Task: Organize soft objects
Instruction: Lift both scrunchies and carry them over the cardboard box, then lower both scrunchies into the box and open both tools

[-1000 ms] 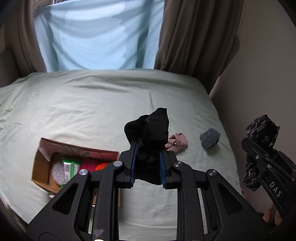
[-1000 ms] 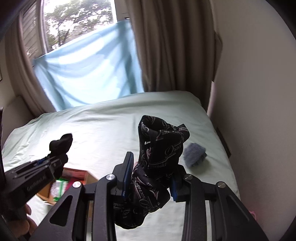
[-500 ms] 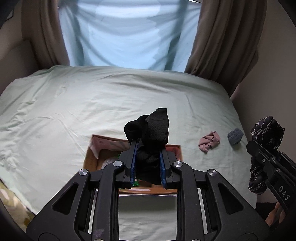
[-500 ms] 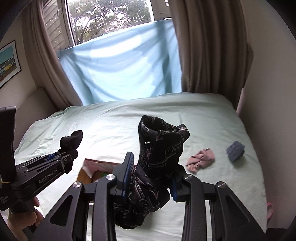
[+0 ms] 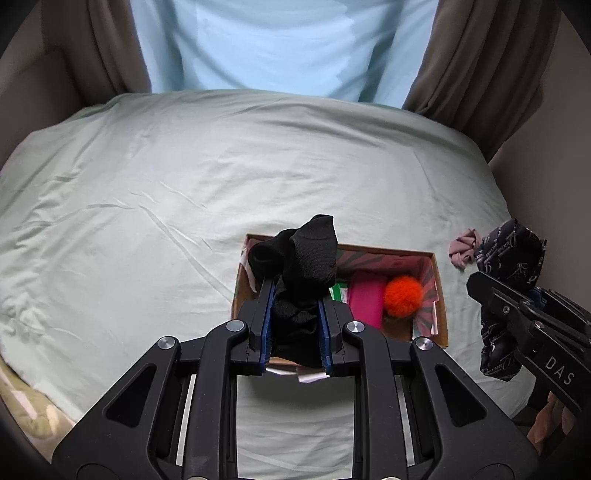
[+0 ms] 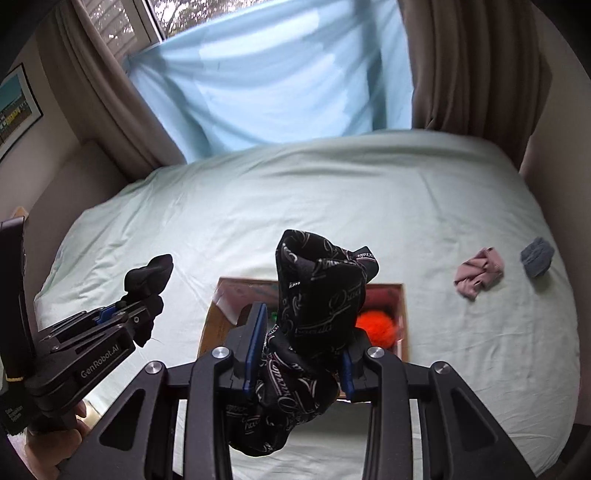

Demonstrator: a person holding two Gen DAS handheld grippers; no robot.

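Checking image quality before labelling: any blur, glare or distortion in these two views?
Left wrist view: sharp, soft even light, fisheye bends the bed edges, corners vignetted. Right wrist view: bright window slightly blown out, curtains a little blurred, black patterned cloth crisp.

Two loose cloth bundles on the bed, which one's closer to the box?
The pink cloth bundle: it lies between the cardboard box and the blue-grey bundle, which sits farther right near the bed edge.
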